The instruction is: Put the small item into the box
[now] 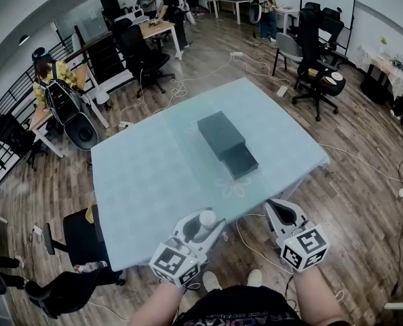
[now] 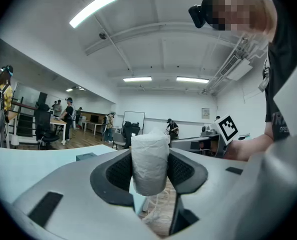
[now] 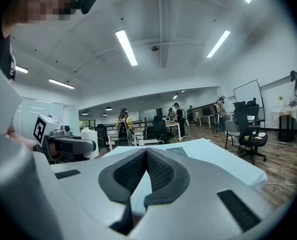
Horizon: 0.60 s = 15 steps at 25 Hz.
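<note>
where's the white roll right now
The roll sits clamped in the left gripper, low in the head view, by the near edge of the table, short of the dark box.

Left gripper (image 1: pixel 205 224) level, jaws clamped on upright white roll (image 2: pixel 149 160), right gripper (image 1: pixel 277 208) beside it, well apart, tipped slightly down, jaws together, empty, left forearm (image 1: pixel 152 305) and right forearm (image 1: pixel 318 299) bare, extended forward.

The left hand-held gripper (image 1: pixel 207 221) and the right hand-held gripper (image 1: pixel 281 208) are smooth pale-grey shells with black ribbed pads (image 3: pixel 161 171). Each carries a white cube (image 1: pixel 176 262) printed with black square markers. The person wears a black short-sleeved shirt (image 1: pixel 249 308) with pale lettering.
</note>
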Each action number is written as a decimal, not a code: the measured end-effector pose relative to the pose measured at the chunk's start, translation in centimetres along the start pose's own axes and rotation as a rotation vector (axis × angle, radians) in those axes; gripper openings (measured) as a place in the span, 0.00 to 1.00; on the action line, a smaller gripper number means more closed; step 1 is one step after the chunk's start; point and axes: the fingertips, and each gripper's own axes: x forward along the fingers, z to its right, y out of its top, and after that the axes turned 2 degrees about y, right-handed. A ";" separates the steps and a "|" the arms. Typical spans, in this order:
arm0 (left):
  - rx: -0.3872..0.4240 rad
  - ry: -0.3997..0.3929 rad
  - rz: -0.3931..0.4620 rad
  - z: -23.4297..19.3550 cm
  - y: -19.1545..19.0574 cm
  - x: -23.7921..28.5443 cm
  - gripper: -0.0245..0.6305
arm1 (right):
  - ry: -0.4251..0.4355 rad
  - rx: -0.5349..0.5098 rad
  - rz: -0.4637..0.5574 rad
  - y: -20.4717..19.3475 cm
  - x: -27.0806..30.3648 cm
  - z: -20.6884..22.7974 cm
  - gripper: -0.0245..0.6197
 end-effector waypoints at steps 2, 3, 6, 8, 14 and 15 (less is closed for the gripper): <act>0.001 0.001 0.001 0.1 0.1 0.0 0.34 | 0.002 -0.002 -0.001 0.1 0.0 -0.1 0.07; 0.001 0.001 0.001 0.1 0.1 -0.1 0.34 | 0.004 -0.003 -0.001 0.1 0.0 -0.1 0.07; 0.002 0.000 0.003 0.2 0.2 -0.1 0.34 | 0.007 -0.004 -0.002 0.3 0.0 -0.1 0.07; 0.003 -0.002 0.007 0.3 0.2 -0.1 0.34 | 0.007 -0.006 -0.003 0.4 -0.1 -0.2 0.07; 0.000 0.005 0.006 0.7 0.0 -0.2 0.34 | 0.029 0.003 0.018 0.6 -0.4 -0.4 0.07; -0.002 0.008 0.005 0.7 0.0 -0.2 0.34 | 0.029 0.003 0.018 0.5 -0.5 -0.4 0.07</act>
